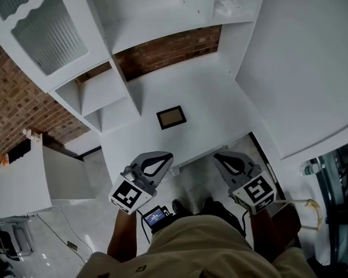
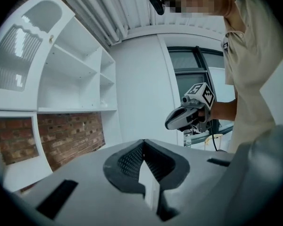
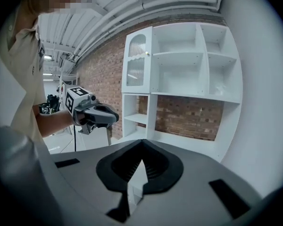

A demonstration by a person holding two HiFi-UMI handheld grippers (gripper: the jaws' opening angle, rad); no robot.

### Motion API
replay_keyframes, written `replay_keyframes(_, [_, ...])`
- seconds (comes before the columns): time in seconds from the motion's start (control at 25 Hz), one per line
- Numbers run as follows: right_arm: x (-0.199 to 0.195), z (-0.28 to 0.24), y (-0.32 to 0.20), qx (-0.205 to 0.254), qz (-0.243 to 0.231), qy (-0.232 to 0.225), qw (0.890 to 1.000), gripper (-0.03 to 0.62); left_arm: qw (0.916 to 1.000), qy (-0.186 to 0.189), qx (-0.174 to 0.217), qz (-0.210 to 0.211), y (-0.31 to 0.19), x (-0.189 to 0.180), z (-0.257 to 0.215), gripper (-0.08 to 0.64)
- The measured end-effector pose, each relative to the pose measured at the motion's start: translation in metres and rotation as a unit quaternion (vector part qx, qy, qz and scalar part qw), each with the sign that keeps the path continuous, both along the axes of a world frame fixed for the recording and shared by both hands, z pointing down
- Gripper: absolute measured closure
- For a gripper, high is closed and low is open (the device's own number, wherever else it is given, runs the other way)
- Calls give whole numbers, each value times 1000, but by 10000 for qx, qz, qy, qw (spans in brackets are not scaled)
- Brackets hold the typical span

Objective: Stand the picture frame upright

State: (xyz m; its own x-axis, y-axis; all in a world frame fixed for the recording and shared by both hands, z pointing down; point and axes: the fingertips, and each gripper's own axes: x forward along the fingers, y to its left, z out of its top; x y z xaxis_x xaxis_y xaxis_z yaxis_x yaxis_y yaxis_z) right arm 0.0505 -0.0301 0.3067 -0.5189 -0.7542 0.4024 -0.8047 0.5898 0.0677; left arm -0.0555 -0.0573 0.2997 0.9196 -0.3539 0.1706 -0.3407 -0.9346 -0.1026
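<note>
left tongs (image 1: 167, 157), right tongs (image 1: 218, 157): grey, black-and-white marker cubes (image 1: 127, 194) | shirt (image 1: 220, 248): khaki | shoes (image 1: 182, 208): black

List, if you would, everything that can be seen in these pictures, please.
picture frame: one, dark with a brownish panel, lying flat on the counter.
counter: one, white, ahead of the person.
shelf unit: one, white, open compartments, along the counter's far side.
cabinet door: one, white with ribbed glass, at the shelf unit's upper end.
brick wall: one, red-brown, behind the shelves.
screen device: one, black with a blue display, at the person's waist.
shoes: two, dark, on the pale floor.
left gripper: one, grey, jaws together, empty, short of the counter.
right gripper: one, grey, jaws together, empty, short of the counter.
</note>
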Motion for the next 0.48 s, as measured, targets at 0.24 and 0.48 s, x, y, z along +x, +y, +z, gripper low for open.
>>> replay_keyframes(0.24, [1, 20, -62, -135, -184, -70, 9997, 589, 9990, -74, -287, -348, -52, -9, 24, 552])
replay_keyframes(0.48, [4, 42, -135, -284, -602, -213, 9976, 589, 9952, -313, -423, -828, -113, -7, 39, 552])
